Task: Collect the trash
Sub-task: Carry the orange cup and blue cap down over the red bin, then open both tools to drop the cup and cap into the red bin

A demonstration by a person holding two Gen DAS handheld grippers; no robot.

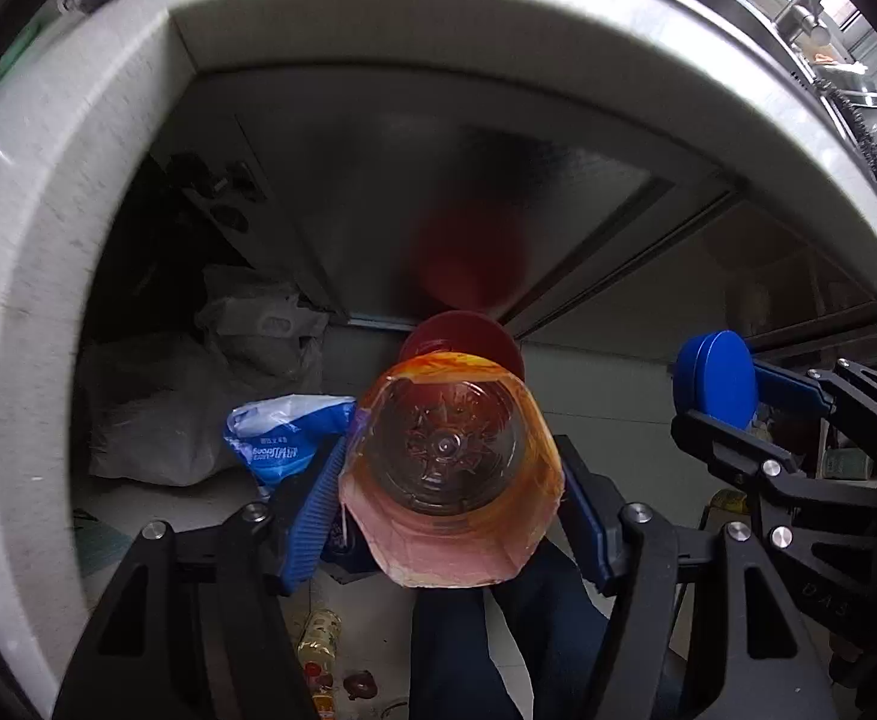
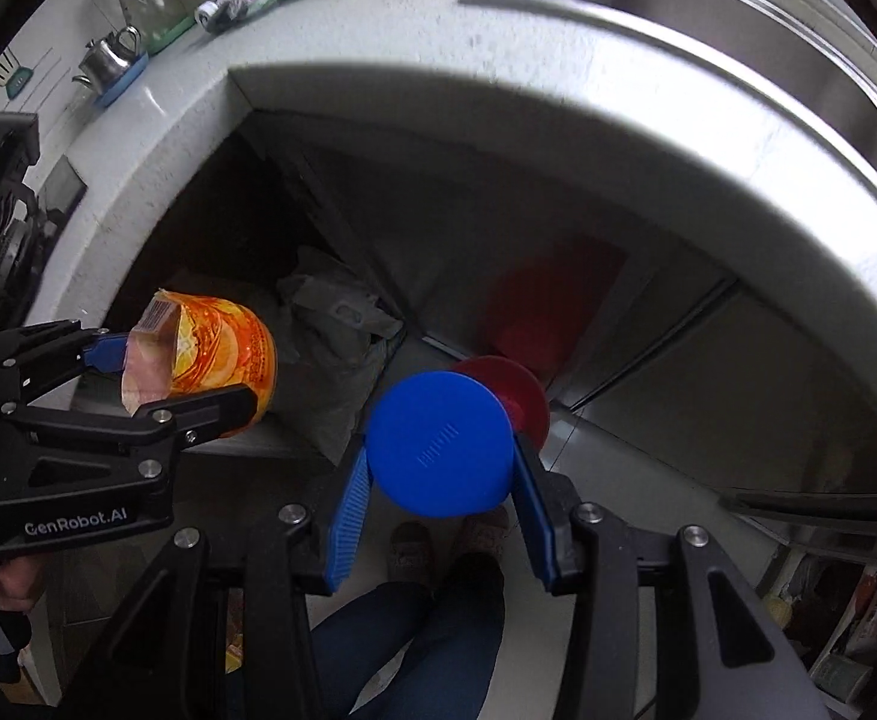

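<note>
My left gripper (image 1: 450, 480) is shut on an orange-labelled clear plastic bottle (image 1: 447, 474), seen base-on; it also shows in the right wrist view (image 2: 210, 354). My right gripper (image 2: 438, 450) is shut on a round blue lid (image 2: 441, 444), which also shows at the right of the left wrist view (image 1: 717, 381). Both are held above the floor in front of the counter. A red bin (image 1: 465, 339) stands on the floor below and beyond them, also in the right wrist view (image 2: 516, 396), partly hidden by the bottle and the lid.
A grey stone counter edge (image 2: 498, 84) curves overhead, with a steel sink (image 2: 708, 6) set in it. Grey plastic bags (image 1: 198, 396) and a blue-white packet (image 1: 282, 438) lie under the counter at the left. The person's legs (image 2: 438, 630) stand below.
</note>
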